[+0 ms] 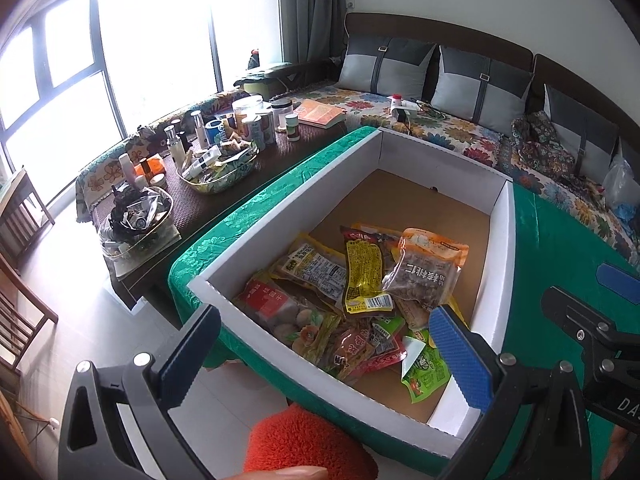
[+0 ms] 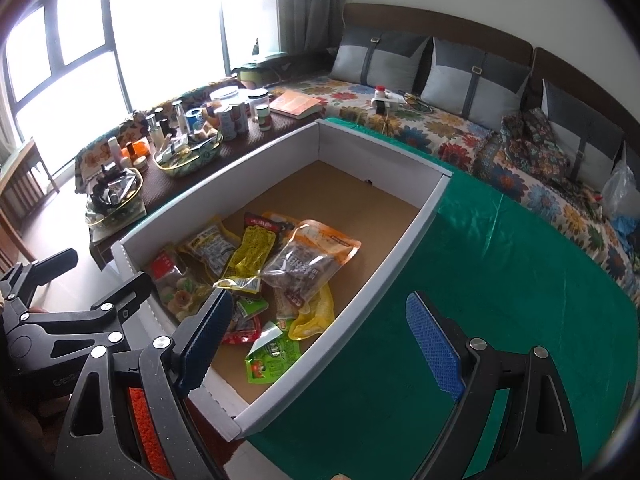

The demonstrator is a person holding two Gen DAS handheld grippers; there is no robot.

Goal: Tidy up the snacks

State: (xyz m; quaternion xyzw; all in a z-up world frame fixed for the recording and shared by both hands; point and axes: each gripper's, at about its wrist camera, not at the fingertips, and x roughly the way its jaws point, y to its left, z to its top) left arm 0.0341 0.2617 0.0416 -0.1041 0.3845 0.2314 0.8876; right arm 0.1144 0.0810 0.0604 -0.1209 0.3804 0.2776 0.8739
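Big white box (image 1: 496, 216) sits on the green-covered tabletop (image 2: 500, 280) with its left side at the tabletop's edge in the left-wrist view, so a hard push from either gripper could, I'd guess, shove it toward the floor. Snack packets (image 1: 360, 280) lie heaped and overlapping in the box's near half, lower centre of both frames, so a grab at the top brown nut bag (image 2: 308, 264) or yellow packet (image 2: 252, 260) may drag neighbours or slip on the glossy film. Left gripper (image 1: 320, 356) and right gripper (image 2: 320, 344) both hover with jaws wide apart, holding nothing, and crowd each other at the near rim, so a clash is possible.
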